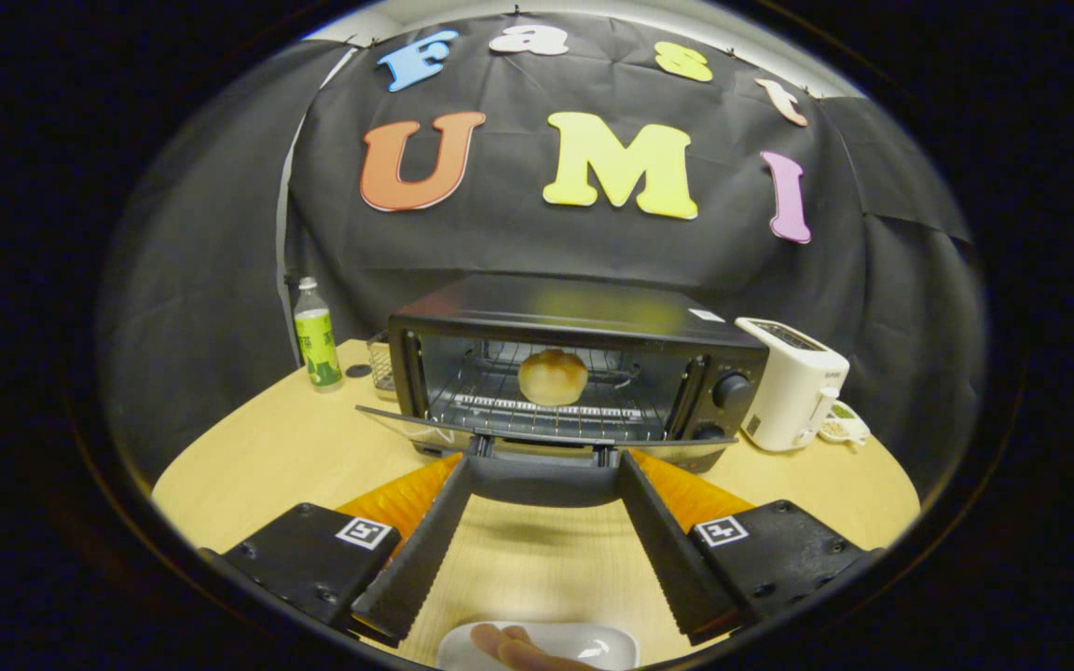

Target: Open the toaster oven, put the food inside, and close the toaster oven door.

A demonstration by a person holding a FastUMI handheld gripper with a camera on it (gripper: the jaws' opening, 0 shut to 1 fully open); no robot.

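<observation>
Toaster oven open, bun on the rack, hand-held gripper spread wide at the door.

The hand-held gripper has its fingers wide apart and holds nothing; their tips sit at the front edge of the lowered toaster oven door, one at each side of its dark handle. Just beyond the fingers stands the toaster oven on the desk, with a round bun lying on the wire rack inside. Behind the fingers, nearest the camera, a white plate carries a sausage. Ahead to the left stands a bottle; ahead to the right, beside the oven, a white toaster.
</observation>
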